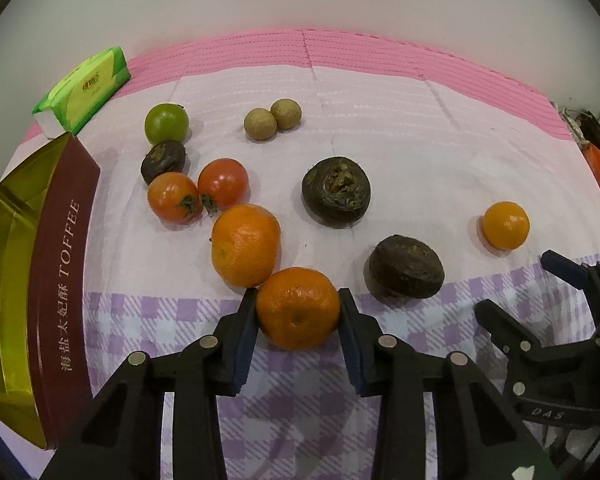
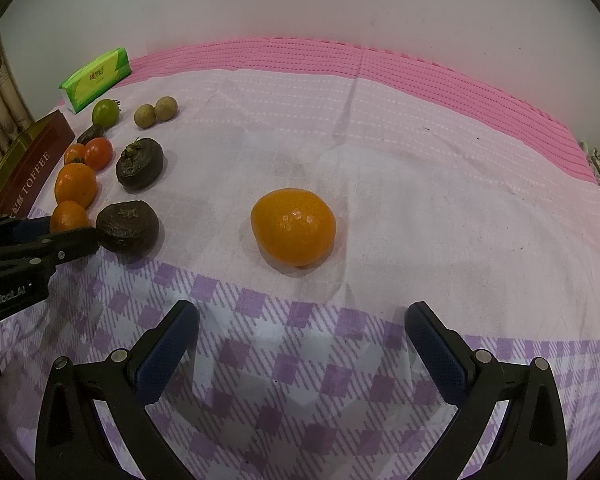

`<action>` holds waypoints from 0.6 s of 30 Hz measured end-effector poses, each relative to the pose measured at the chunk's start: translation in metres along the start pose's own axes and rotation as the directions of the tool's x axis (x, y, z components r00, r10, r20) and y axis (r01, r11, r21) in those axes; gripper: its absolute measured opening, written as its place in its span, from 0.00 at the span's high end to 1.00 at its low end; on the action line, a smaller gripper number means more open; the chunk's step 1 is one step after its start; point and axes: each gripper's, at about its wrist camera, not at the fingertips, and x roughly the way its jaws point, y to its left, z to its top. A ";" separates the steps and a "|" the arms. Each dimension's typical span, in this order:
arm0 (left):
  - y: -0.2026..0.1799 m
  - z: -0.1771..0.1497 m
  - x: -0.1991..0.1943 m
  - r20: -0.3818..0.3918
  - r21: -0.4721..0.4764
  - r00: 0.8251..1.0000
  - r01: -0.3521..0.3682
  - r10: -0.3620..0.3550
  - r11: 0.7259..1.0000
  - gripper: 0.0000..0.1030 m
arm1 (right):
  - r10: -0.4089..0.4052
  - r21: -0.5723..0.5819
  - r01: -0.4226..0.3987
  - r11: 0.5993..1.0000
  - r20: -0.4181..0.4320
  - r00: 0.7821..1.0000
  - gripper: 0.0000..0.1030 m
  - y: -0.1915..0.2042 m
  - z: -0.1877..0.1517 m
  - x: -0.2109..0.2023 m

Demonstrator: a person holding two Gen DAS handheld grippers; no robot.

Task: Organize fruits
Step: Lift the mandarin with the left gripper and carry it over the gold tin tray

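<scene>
My left gripper (image 1: 299,298) is shut on an orange tangerine (image 1: 298,307), which rests on the cloth and touches a second tangerine (image 1: 245,244). Beyond lie two red tomatoes (image 1: 198,190), a green tomato (image 1: 166,123), two tan longans (image 1: 272,119) and three dark brown fruits (image 1: 336,191). A small orange (image 1: 505,225) sits alone at the right; in the right wrist view it (image 2: 293,227) lies ahead of my right gripper (image 2: 302,316), which is open and empty. The left gripper also shows in the right wrist view (image 2: 74,238).
An open gold and maroon toffee tin (image 1: 66,264) stands at the left edge. A green tissue pack (image 1: 84,90) lies at the back left. A pink mat (image 2: 420,72) runs along the wall. Clutter sits past the table's right edge.
</scene>
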 end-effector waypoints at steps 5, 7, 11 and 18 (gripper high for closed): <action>0.002 -0.005 -0.004 -0.008 0.001 1.000 0.004 -0.004 1.000 0.67 | 0.003 0.003 -0.003 1.000 0.008 1.000 0.00 0.000 -0.001 0.000; 0.002 -0.007 -0.005 -0.014 0.007 1.000 -0.003 0.003 1.000 0.67 | 0.006 0.005 -0.006 1.000 0.009 1.000 0.00 0.000 -0.001 0.000; 0.004 -0.012 -0.011 -0.015 0.013 1.000 -0.004 0.004 1.000 0.67 | 0.006 0.005 -0.006 1.000 0.013 1.000 0.00 0.000 0.000 -0.001; 0.011 -0.016 -0.025 -0.002 0.032 1.000 -0.020 0.020 0.999 0.67 | 0.012 0.013 -0.012 1.000 0.033 0.999 0.00 0.000 -0.004 -0.001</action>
